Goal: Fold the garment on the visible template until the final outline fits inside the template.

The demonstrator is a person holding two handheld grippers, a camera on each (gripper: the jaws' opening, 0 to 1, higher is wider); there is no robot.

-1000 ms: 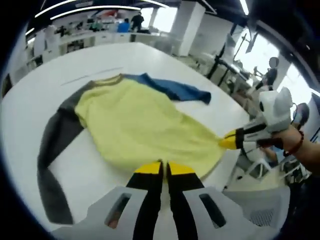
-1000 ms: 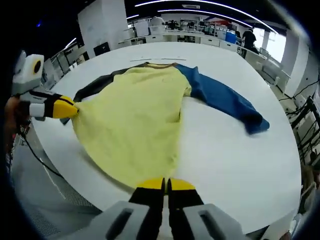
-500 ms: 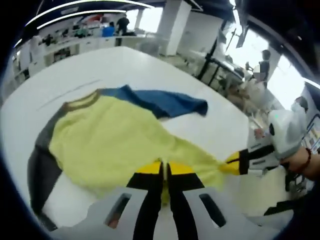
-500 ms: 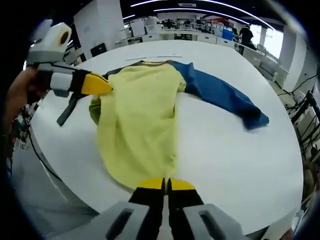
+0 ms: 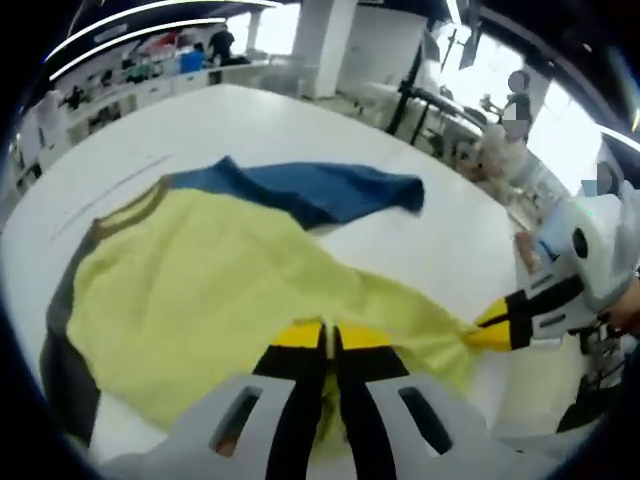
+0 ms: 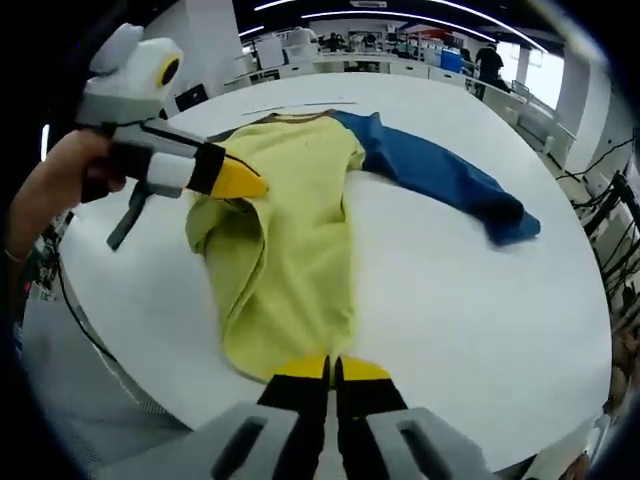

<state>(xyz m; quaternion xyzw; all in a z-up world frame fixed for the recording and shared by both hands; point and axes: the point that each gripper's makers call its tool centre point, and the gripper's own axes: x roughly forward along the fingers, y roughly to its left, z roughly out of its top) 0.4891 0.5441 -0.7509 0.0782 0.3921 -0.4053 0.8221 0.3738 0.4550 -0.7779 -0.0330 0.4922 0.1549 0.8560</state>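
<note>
Left gripper view: the left tool [image 5: 328, 338], yellow-tipped, has its jaws pressed together on the near hem of the garment [image 5: 200, 290], whose yellow body is lifted off the white bench [image 5: 460, 240] at this edge. The blue sleeve [image 5: 320, 188] lies flat on the bench on the far side. The grey sleeve [image 5: 55, 350] runs down the left edge. The right tool [image 5: 490, 335] enters from the right, its tips clamped on a pulled-out corner of the yellow cloth; a hand [image 5: 625, 315] holds it. No container on the bench.

Right gripper view: the right tool [image 6: 330, 370] is clenched on the near hem of the garment [image 6: 300, 240], which lies mid-bench with its left part doubled over. The blue sleeve [image 6: 440, 180] stretches to the right, flat on the bench [image 6: 470, 300]. The left tool [image 6: 240, 182], held by a hand [image 6: 60, 190], grips the raised left edge of the yellow cloth. The grey sleeve [image 6: 125, 218] hangs below it. Template outline: cannot tell.
</note>
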